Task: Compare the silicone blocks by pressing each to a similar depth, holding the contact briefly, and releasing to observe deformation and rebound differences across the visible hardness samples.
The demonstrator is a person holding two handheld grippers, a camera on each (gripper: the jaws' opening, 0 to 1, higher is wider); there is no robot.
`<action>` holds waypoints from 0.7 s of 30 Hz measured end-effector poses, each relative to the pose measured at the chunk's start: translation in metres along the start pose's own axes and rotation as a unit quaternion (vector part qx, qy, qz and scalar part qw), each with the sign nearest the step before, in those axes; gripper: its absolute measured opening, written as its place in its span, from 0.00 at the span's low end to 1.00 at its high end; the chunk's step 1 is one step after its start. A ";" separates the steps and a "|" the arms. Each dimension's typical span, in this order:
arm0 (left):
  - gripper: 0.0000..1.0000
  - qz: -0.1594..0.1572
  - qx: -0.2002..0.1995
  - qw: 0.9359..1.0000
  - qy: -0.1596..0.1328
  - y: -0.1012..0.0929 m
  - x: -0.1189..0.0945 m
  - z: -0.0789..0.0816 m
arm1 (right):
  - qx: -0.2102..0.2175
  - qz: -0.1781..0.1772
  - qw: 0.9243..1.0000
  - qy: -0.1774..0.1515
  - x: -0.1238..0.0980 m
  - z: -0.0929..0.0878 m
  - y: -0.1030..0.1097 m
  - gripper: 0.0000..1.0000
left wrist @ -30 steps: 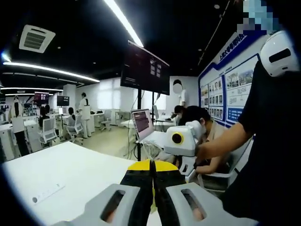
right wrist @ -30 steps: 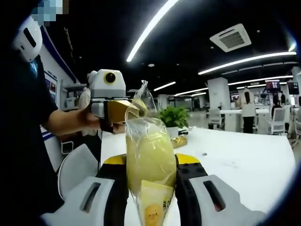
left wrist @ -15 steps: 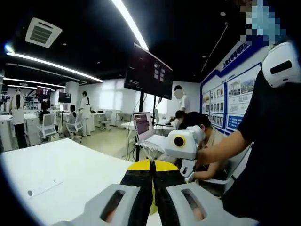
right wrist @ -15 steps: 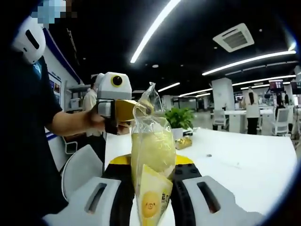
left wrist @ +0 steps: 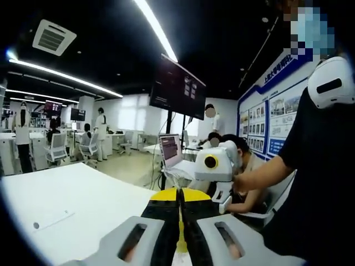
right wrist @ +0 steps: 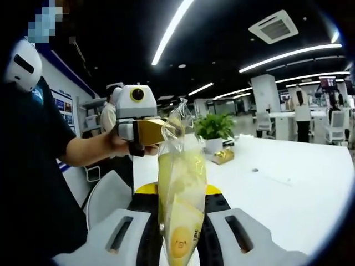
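In the right gripper view the right tongs (right wrist: 178, 221) are clamped on the lower part of a clear plastic bag (right wrist: 180, 194) holding something pale yellow, lifted upright above the near edge of the white desk (right wrist: 288, 183). The left tongs (right wrist: 162, 132) pinch the bag's crimped top. In the left gripper view the left tongs (left wrist: 179, 219) have their jaws nearly together on a thin yellow strip of the bag.
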State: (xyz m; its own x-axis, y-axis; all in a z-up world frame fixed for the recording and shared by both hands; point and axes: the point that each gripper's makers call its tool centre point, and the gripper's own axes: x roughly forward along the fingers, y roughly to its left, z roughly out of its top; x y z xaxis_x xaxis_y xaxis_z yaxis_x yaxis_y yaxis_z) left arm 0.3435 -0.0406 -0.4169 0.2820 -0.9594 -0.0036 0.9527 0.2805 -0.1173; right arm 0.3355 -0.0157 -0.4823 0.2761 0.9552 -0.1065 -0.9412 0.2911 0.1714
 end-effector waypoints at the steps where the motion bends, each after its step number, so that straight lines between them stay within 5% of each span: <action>1: 0.00 0.001 -0.003 1.000 0.001 0.001 0.000 -0.001 | 0.000 0.001 1.000 0.001 0.000 0.000 0.000 0.11; 21: 0.00 0.008 -0.038 0.999 -0.010 0.004 0.006 0.004 | 0.020 0.004 1.000 -0.015 -0.004 0.002 -0.008 0.16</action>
State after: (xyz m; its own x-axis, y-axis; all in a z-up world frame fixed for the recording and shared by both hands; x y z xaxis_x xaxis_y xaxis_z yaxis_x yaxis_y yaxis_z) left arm 0.3500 -0.0452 -0.4130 0.2993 -0.9541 0.0137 0.9371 0.2912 -0.1925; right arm 0.3421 -0.0221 -0.4810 0.2745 0.9587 -0.0749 -0.9351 0.2843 0.2116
